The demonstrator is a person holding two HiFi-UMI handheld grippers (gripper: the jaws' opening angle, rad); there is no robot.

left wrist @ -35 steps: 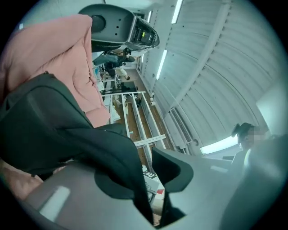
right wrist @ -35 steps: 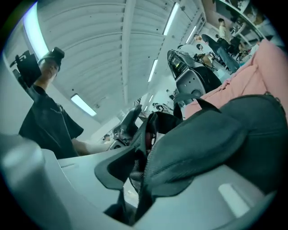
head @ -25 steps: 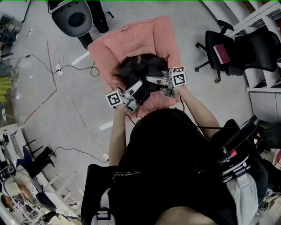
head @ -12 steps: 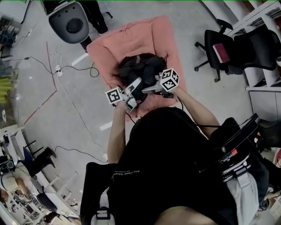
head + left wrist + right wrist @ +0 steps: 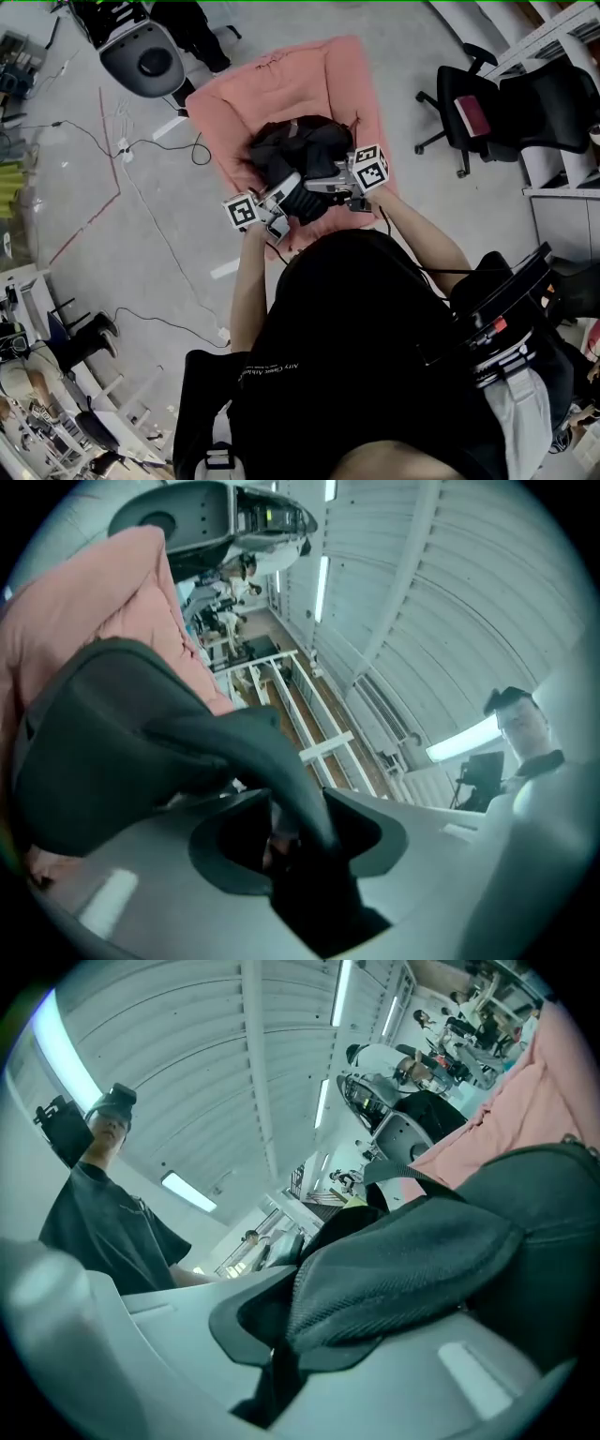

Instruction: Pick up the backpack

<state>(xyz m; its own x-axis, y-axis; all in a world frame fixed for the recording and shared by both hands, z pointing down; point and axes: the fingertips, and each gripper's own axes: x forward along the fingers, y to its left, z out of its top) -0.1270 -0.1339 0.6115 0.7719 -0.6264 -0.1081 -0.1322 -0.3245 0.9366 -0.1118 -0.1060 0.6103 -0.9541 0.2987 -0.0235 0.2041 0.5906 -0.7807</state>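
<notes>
A black backpack point(image 5: 298, 148) lies crumpled on a pink cushion point(image 5: 281, 80) on the floor. My left gripper point(image 5: 296, 185) reaches in at its near left side. In the left gripper view a thin black strap point(image 5: 246, 740) runs between the jaws of that gripper point(image 5: 300, 806); they have just been opening, but they still pinch it. My right gripper point(image 5: 317, 177) comes in from the right. Its jaws have just been closing, and this gripper point(image 5: 281, 1327) is shut on the padded mesh shoulder strap point(image 5: 403, 1260).
Two black office chairs point(image 5: 506, 103) and white shelving point(image 5: 562, 37) stand at the right. A grey round-backed seat point(image 5: 148, 58) sits at the top left. Cables point(image 5: 141, 150) trail over the concrete floor left of the cushion.
The right gripper swung a little left over the backpack's near side, then back right and slightly lower. The left gripper stays at about the same spot.
</notes>
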